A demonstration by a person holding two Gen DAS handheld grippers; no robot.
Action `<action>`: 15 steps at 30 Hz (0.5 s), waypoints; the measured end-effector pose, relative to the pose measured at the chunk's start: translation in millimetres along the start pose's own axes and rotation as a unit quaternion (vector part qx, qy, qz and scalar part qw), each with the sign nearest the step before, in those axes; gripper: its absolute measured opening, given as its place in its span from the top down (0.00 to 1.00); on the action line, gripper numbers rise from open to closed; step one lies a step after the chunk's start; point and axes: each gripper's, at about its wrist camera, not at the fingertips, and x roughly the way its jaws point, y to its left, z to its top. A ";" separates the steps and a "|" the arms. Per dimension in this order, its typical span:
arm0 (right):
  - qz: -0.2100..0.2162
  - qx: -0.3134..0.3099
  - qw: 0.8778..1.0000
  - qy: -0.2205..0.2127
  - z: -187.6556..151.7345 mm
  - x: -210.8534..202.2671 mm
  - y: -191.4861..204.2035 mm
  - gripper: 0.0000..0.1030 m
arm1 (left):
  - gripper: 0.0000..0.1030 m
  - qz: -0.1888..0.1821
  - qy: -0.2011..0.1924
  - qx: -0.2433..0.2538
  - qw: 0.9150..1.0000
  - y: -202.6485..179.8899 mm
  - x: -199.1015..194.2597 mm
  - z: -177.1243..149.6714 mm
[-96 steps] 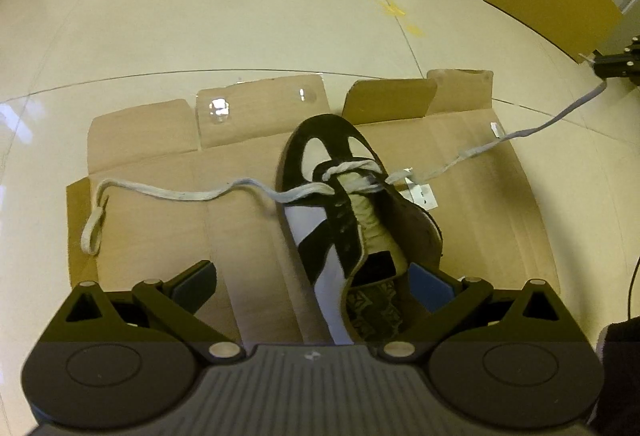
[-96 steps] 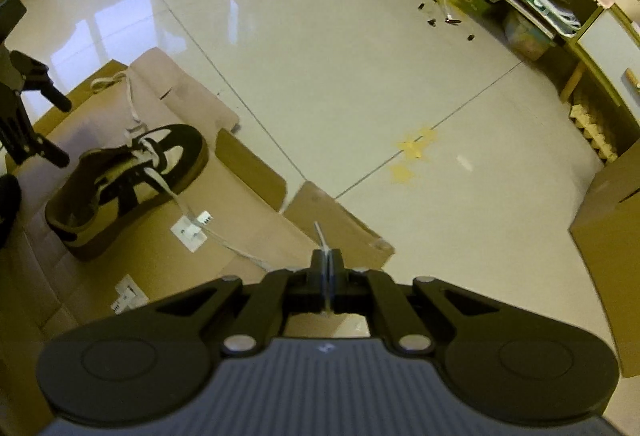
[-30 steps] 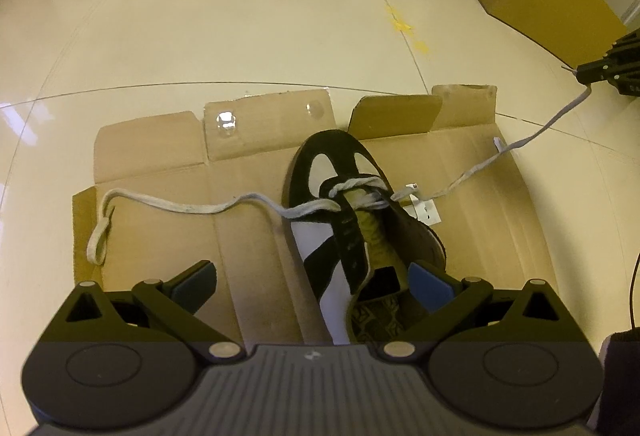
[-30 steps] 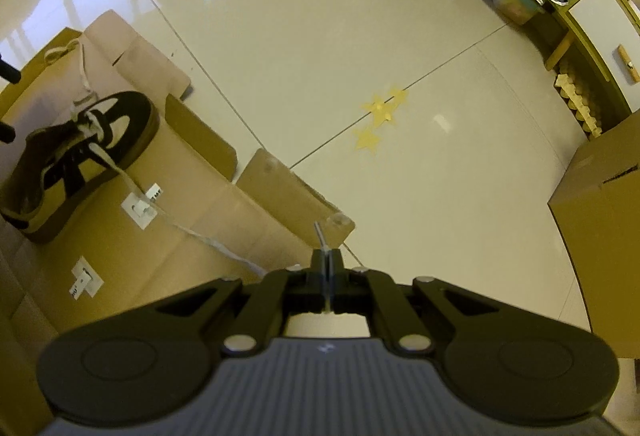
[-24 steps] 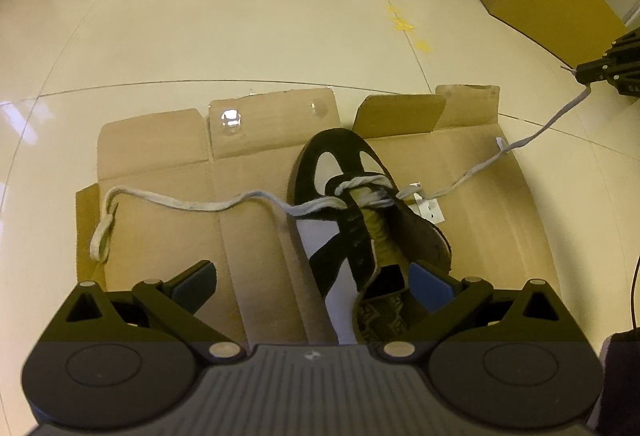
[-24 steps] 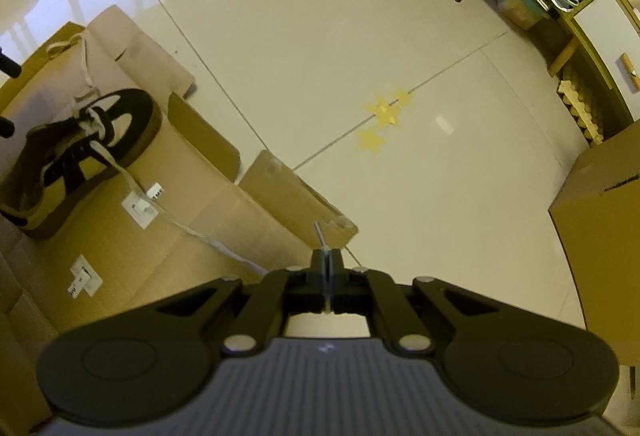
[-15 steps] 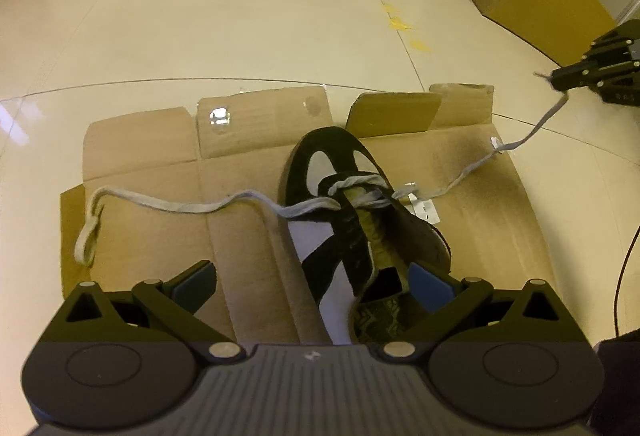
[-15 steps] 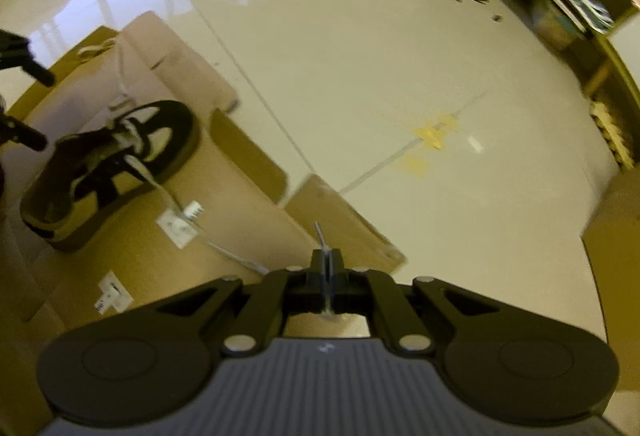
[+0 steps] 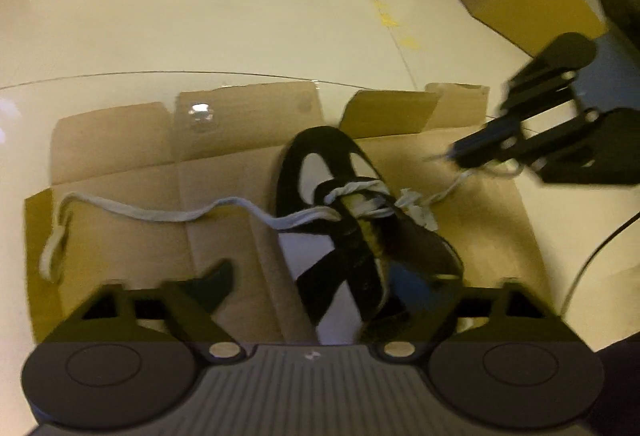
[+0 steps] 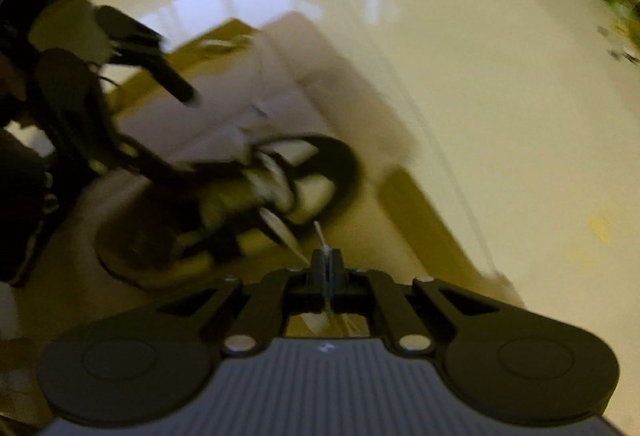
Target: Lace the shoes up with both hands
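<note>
The lace [image 10: 326, 250] end is being pinched by the closed right gripper [image 10: 328, 268] near the cardboard [image 9: 120, 236] sheet's right edge. The left gripper [image 9: 316, 284] is being narrowed around the shoe [image 9: 352, 236] heel, contact unclear.

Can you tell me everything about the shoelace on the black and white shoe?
The flat, pale grey fabric shoelace is threaded only through the eyelets nearest the toe of the black and white shoe, crossing there in a twist. One end trails loose across the flattened brown cardboard and curls into a loop near its edge. The other end runs off the shoe's far side up to the right gripper, which is shut on its tip. It looks soft and a bit frayed.
</note>
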 end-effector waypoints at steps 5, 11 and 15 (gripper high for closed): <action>0.042 -0.006 0.999 -0.007 14.9 18.9 13.6 0.99 | 0.69 0.003 -0.004 0.060 0.998 -19.9 2.0 -2.0; 0.065 0.020 0.998 -0.012 16.5 29.0 17.3 0.99 | 0.86 0.030 -0.019 0.123 0.992 -38.8 1.7 -7.6; 0.072 0.037 0.997 -0.014 15.5 30.6 16.7 0.98 | 0.93 -0.017 -0.027 0.012 0.999 -4.8 -1.3 -7.9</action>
